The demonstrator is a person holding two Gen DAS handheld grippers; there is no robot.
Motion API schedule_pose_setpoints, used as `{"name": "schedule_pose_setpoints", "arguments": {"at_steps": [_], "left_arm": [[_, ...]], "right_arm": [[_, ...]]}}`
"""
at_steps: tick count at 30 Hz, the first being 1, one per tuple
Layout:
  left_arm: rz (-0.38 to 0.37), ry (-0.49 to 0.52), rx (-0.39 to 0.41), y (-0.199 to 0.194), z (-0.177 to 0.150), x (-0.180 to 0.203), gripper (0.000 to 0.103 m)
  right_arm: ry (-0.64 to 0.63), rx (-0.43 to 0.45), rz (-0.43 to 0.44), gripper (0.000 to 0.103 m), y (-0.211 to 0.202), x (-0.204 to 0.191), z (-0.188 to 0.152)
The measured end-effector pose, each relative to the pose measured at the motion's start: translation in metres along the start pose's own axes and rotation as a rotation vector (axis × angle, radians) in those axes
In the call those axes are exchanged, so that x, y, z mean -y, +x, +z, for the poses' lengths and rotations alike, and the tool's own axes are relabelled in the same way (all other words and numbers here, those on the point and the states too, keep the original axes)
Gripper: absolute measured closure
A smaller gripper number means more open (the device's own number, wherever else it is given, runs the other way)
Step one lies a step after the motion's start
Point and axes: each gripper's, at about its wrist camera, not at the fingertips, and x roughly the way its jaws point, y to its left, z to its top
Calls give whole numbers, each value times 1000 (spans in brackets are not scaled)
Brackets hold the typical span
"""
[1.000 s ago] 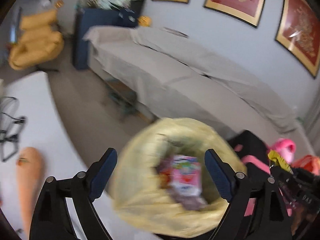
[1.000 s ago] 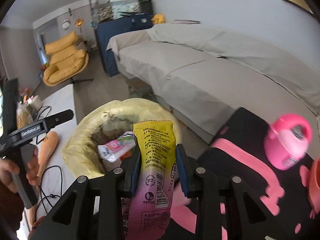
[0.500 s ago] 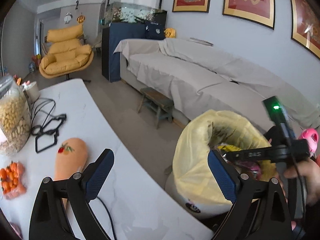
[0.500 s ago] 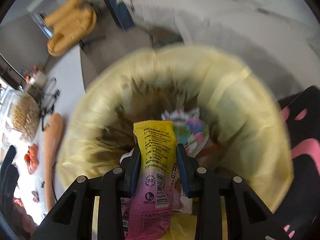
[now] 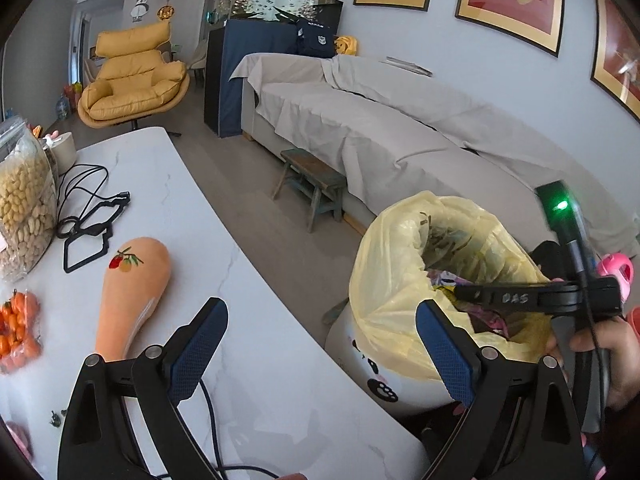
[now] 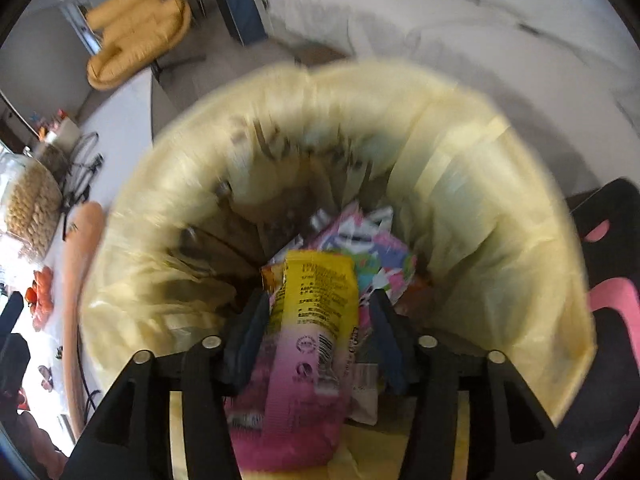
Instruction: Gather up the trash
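Observation:
A white bin lined with a yellow bag [image 5: 384,280] stands on the floor beside the table. My right gripper [image 6: 318,304] points down into the bag's mouth [image 6: 480,160], over several colourful wrappers [image 6: 372,248] lying inside. A yellow-and-pink snack wrapper [image 6: 316,308] hangs between its jaws, which are opening; a gap shows at the right pad. In the left wrist view a hand holds that gripper's black body [image 5: 520,298] over the bin. My left gripper [image 5: 320,312] stands wide open above the table edge, left of the bin, with nothing between its fingers.
The white marble table [image 5: 260,340] carries an orange gourd-shaped item [image 5: 132,292], black cables [image 5: 88,216], a bag of peanuts [image 5: 24,208] and small oranges [image 5: 16,328]. A covered couch [image 5: 380,128] and a wooden stool [image 5: 312,184] stand behind the bin.
My right gripper has dropped into the bag's mouth with the wrapper, and its jaws have widened. My left gripper has swung from above the bin to the table edge.

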Motion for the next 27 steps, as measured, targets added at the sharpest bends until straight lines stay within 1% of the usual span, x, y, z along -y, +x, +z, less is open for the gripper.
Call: {"name": "schedule_pose_setpoints", "arguments": {"at_steps": [4,6,9,10,11,12,13,14,15,16,18,20,24,27], "left_arm": [[-3,19,12,-13,0,11,8],[-3,41,22,-22,-2,18,8],[0,71,34,-38,-7,31,6],[0,82,35,-45,-10,36,5],[0,92,34,-50,-13,40,4],[-3,106,34,-57,-17,46,4],[-5,118,34,-64,-21,51,4],[-5,130,35,-70,-25,56,4],[-6,145,36,-77,-30,62,3],[-7,160,36,-83,-35,68,3],[-8,192,36,-97,-45,82,2],[-9,217,38,-111,-55,92,2],[-7,225,55,-141,-72,103,1],[6,239,88,-163,-83,109,1]], "right_arm": [[13,114,-14,47,-41,5,-3],[32,174,-11,44,-65,11,-13],[57,258,-17,36,-102,18,-32],[61,285,-23,31,-113,18,-38],[63,326,-38,27,-130,19,-51],[61,357,-51,25,-144,20,-62],[59,379,-59,21,-153,20,-72],[57,417,-75,16,-170,19,-88],[55,444,-88,13,-181,18,-102],[52,459,-97,10,-188,19,-111],[40,493,-131,8,-210,16,-138],[38,522,-173,3,-229,13,-164],[68,563,-238,1,-255,12,-209],[92,579,-259,1,-269,11,-238]]}}
